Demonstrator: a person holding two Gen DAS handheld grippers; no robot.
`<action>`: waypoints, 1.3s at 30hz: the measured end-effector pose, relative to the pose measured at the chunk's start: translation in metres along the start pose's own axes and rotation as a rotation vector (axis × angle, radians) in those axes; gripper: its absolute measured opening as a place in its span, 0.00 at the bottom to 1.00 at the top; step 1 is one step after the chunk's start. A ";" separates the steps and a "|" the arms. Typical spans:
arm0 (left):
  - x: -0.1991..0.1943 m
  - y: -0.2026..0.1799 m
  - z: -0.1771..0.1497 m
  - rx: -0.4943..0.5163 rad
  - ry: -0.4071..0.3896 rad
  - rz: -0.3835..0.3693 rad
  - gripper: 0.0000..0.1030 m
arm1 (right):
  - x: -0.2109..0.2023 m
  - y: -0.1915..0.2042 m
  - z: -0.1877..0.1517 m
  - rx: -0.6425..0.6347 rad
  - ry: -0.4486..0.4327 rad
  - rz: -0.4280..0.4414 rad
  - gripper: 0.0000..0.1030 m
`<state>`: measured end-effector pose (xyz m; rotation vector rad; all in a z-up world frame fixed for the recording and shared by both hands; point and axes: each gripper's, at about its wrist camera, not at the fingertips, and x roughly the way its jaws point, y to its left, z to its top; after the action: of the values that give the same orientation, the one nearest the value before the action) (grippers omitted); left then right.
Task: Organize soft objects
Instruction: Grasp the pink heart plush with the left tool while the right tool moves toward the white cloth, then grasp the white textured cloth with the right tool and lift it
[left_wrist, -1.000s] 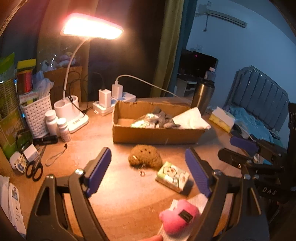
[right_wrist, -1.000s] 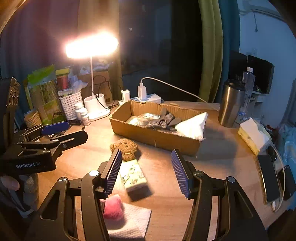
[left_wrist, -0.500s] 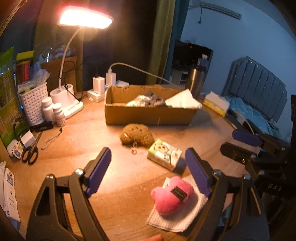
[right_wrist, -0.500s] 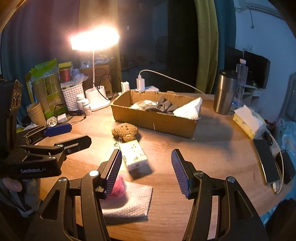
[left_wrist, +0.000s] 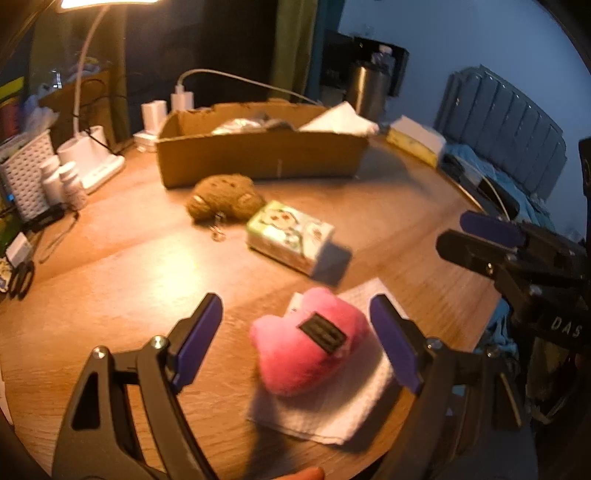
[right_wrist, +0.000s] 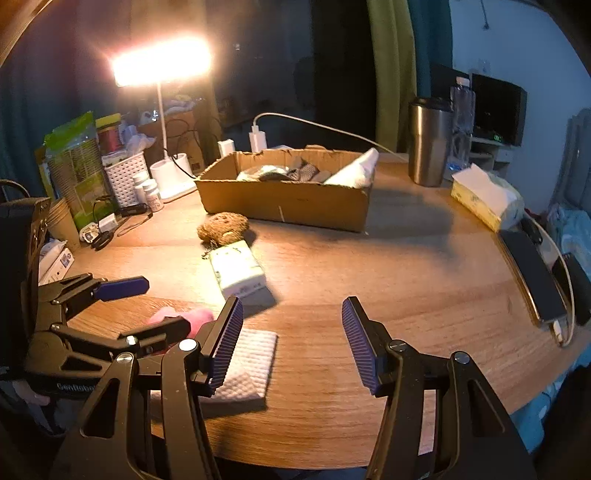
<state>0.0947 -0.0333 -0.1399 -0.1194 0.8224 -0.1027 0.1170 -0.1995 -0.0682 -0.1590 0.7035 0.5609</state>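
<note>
A pink plush toy (left_wrist: 312, 352) lies on a folded white cloth (left_wrist: 343, 406) near the table's front edge. My left gripper (left_wrist: 295, 314) is open, its purple pads on either side of the plush without touching it. Farther back lie a green-and-white tissue pack (left_wrist: 290, 230) and a brown plush (left_wrist: 223, 197), in front of a cardboard box (left_wrist: 258, 157) holding soft items. My right gripper (right_wrist: 291, 314) is open over bare wood, right of the white cloth (right_wrist: 249, 363); the pink plush (right_wrist: 201, 317) shows partly behind the left gripper (right_wrist: 155, 304).
A lit desk lamp (right_wrist: 162, 64), white basket (right_wrist: 123, 177), pill bottles (right_wrist: 149, 190) and scissors (right_wrist: 99, 240) crowd the left side. A steel tumbler (right_wrist: 428, 142), tissue box (right_wrist: 484, 199) and phones (right_wrist: 532, 277) sit at the right edge.
Both grippers have sunk toward the table. The left one has come forward and down, so the pink plush now lies between its open pads. Neither jaw width changed.
</note>
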 end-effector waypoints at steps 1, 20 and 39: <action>0.003 -0.003 -0.001 0.006 0.011 -0.002 0.81 | 0.001 -0.002 -0.001 0.005 0.002 0.000 0.57; 0.011 0.012 -0.008 -0.012 0.031 -0.046 0.56 | 0.011 0.002 -0.010 0.003 0.043 0.008 0.57; -0.027 0.064 -0.003 -0.142 -0.071 -0.002 0.56 | 0.049 0.053 -0.026 -0.109 0.185 0.123 0.73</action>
<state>0.0772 0.0333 -0.1317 -0.2559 0.7588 -0.0418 0.1042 -0.1424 -0.1179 -0.2728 0.8666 0.7089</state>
